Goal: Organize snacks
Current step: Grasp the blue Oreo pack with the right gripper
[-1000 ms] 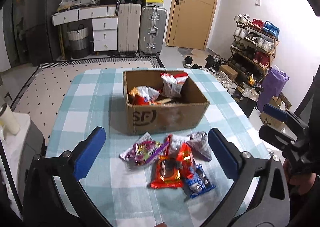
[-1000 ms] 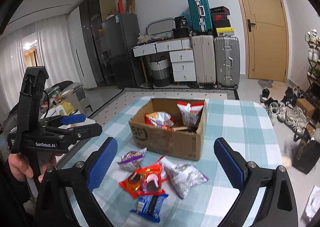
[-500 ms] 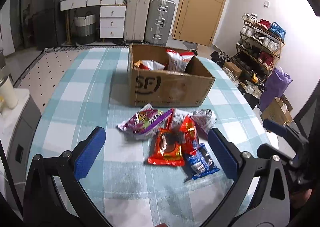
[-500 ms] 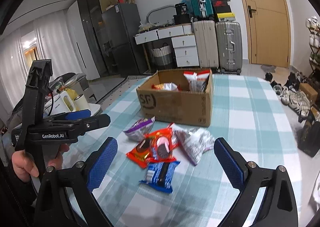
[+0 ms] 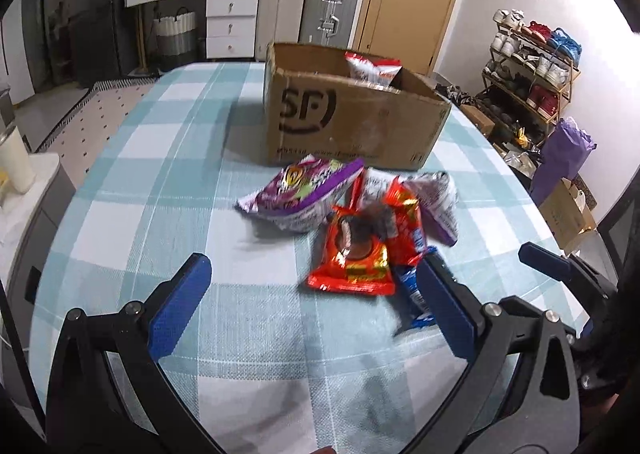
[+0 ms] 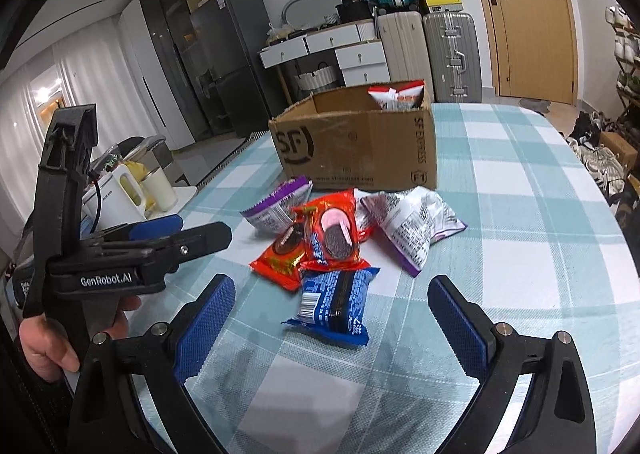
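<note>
Both grippers hover above the near end of the table with nothing between their fingers. The right gripper has its jaws spread wide, lined up on the blue cookie pack just ahead, probably for an easy first pick. The left gripper is equally wide. Beyond lies the snack pile, touching packs. Farthest, the cardboard box stands open-topped, already holding a red-and-white bag.
</note>
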`<state>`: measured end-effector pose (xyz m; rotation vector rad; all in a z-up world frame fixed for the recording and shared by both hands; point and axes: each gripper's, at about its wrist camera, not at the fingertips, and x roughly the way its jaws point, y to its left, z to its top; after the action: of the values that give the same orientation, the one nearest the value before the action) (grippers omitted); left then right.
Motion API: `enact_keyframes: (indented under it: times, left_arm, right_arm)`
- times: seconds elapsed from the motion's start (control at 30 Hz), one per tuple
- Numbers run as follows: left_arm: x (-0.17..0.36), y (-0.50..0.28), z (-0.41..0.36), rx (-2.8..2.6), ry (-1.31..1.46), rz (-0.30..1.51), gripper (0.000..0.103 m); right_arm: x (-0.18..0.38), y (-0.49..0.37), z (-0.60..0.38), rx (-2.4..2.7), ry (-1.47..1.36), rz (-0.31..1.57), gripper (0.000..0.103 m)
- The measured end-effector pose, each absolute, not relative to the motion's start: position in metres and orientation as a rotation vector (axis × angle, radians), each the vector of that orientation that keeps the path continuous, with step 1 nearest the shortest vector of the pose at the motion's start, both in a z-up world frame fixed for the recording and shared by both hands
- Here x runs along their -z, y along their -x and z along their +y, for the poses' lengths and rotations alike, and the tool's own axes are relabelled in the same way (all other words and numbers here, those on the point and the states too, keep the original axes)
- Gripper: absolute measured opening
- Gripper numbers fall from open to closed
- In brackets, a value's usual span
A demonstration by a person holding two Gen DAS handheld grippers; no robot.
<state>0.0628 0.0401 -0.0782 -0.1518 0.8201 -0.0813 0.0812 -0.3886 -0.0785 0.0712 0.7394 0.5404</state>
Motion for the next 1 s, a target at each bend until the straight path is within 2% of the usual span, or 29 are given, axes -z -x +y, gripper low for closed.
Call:
enact_keyframes:
  times: [0.83, 0.9, 0.97, 1.0]
  left_arm:
    - [0.116, -0.059, 0.066, 0.056, 0.2, 0.878, 0.102]
    - [0.116, -0.058, 0.068, 0.051, 0.204, 0.878, 0.102]
    - [0.116, -0.058, 0.068, 0.042, 0.202, 0.884, 0.102]
    - [0.116, -0.056, 0.069, 0.042, 0.203, 0.884, 0.102]
  right_arm:
    - [0.134, -0.132, -0.341, -0.477, 0.118, 0.925, 0.098]
    - [0.137, -0.134, -0.337, -0.475, 0.133, 0.936, 0.096]
    - [0.14, -0.133, -0.331, -0.495, 0.159, 0.951, 0.086]
    - [0.141, -0.133, -0.328, -0.488, 0.18, 0.949, 0.084]
